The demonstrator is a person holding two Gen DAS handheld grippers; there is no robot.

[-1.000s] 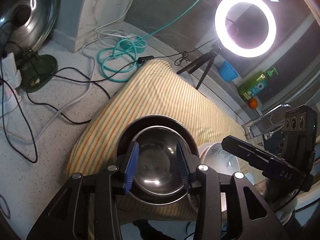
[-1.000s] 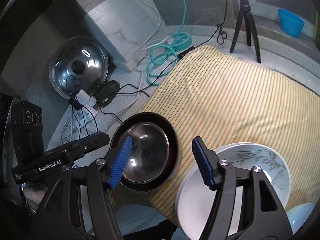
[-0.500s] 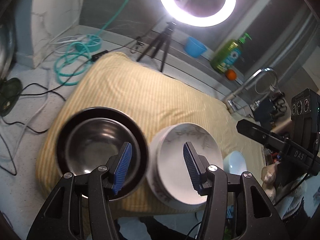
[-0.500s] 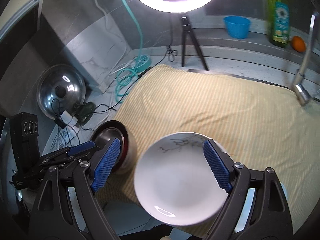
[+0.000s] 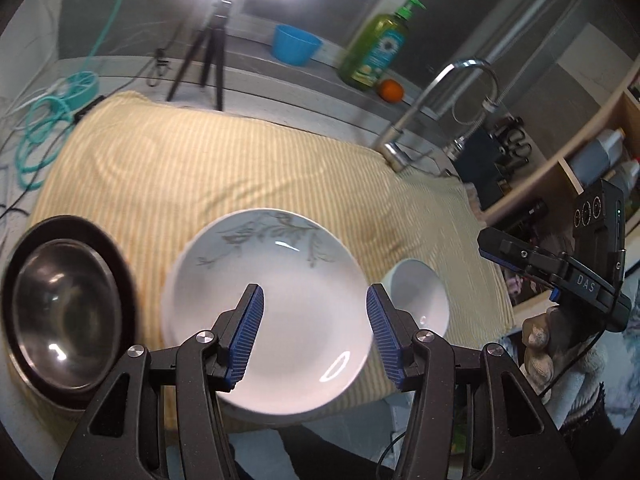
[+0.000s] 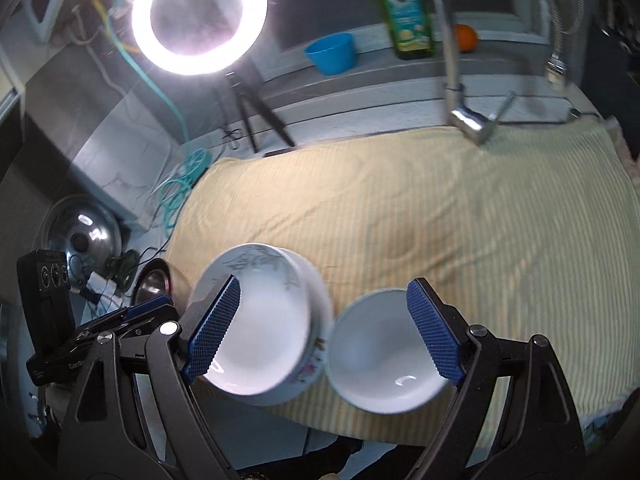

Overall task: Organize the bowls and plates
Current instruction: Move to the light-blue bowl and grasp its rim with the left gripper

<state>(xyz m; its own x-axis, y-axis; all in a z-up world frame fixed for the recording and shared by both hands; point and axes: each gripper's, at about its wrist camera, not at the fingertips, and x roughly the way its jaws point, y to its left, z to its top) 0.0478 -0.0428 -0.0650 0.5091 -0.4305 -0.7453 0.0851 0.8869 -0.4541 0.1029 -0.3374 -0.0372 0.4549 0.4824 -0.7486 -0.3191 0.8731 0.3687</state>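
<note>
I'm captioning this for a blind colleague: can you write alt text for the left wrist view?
The open left gripper hovers over a white plate on a yellow striped cloth. A steel bowl sits left, a small white bowl right.

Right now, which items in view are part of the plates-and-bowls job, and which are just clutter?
Job items:
white leaf-pattern plate
small white bowl
steel bowl nested in dark bowl
left tongs and right tongs, both open and empty

Clutter:
ring light
soap bottle
blue cup
orange
faucet
teal cable
</note>
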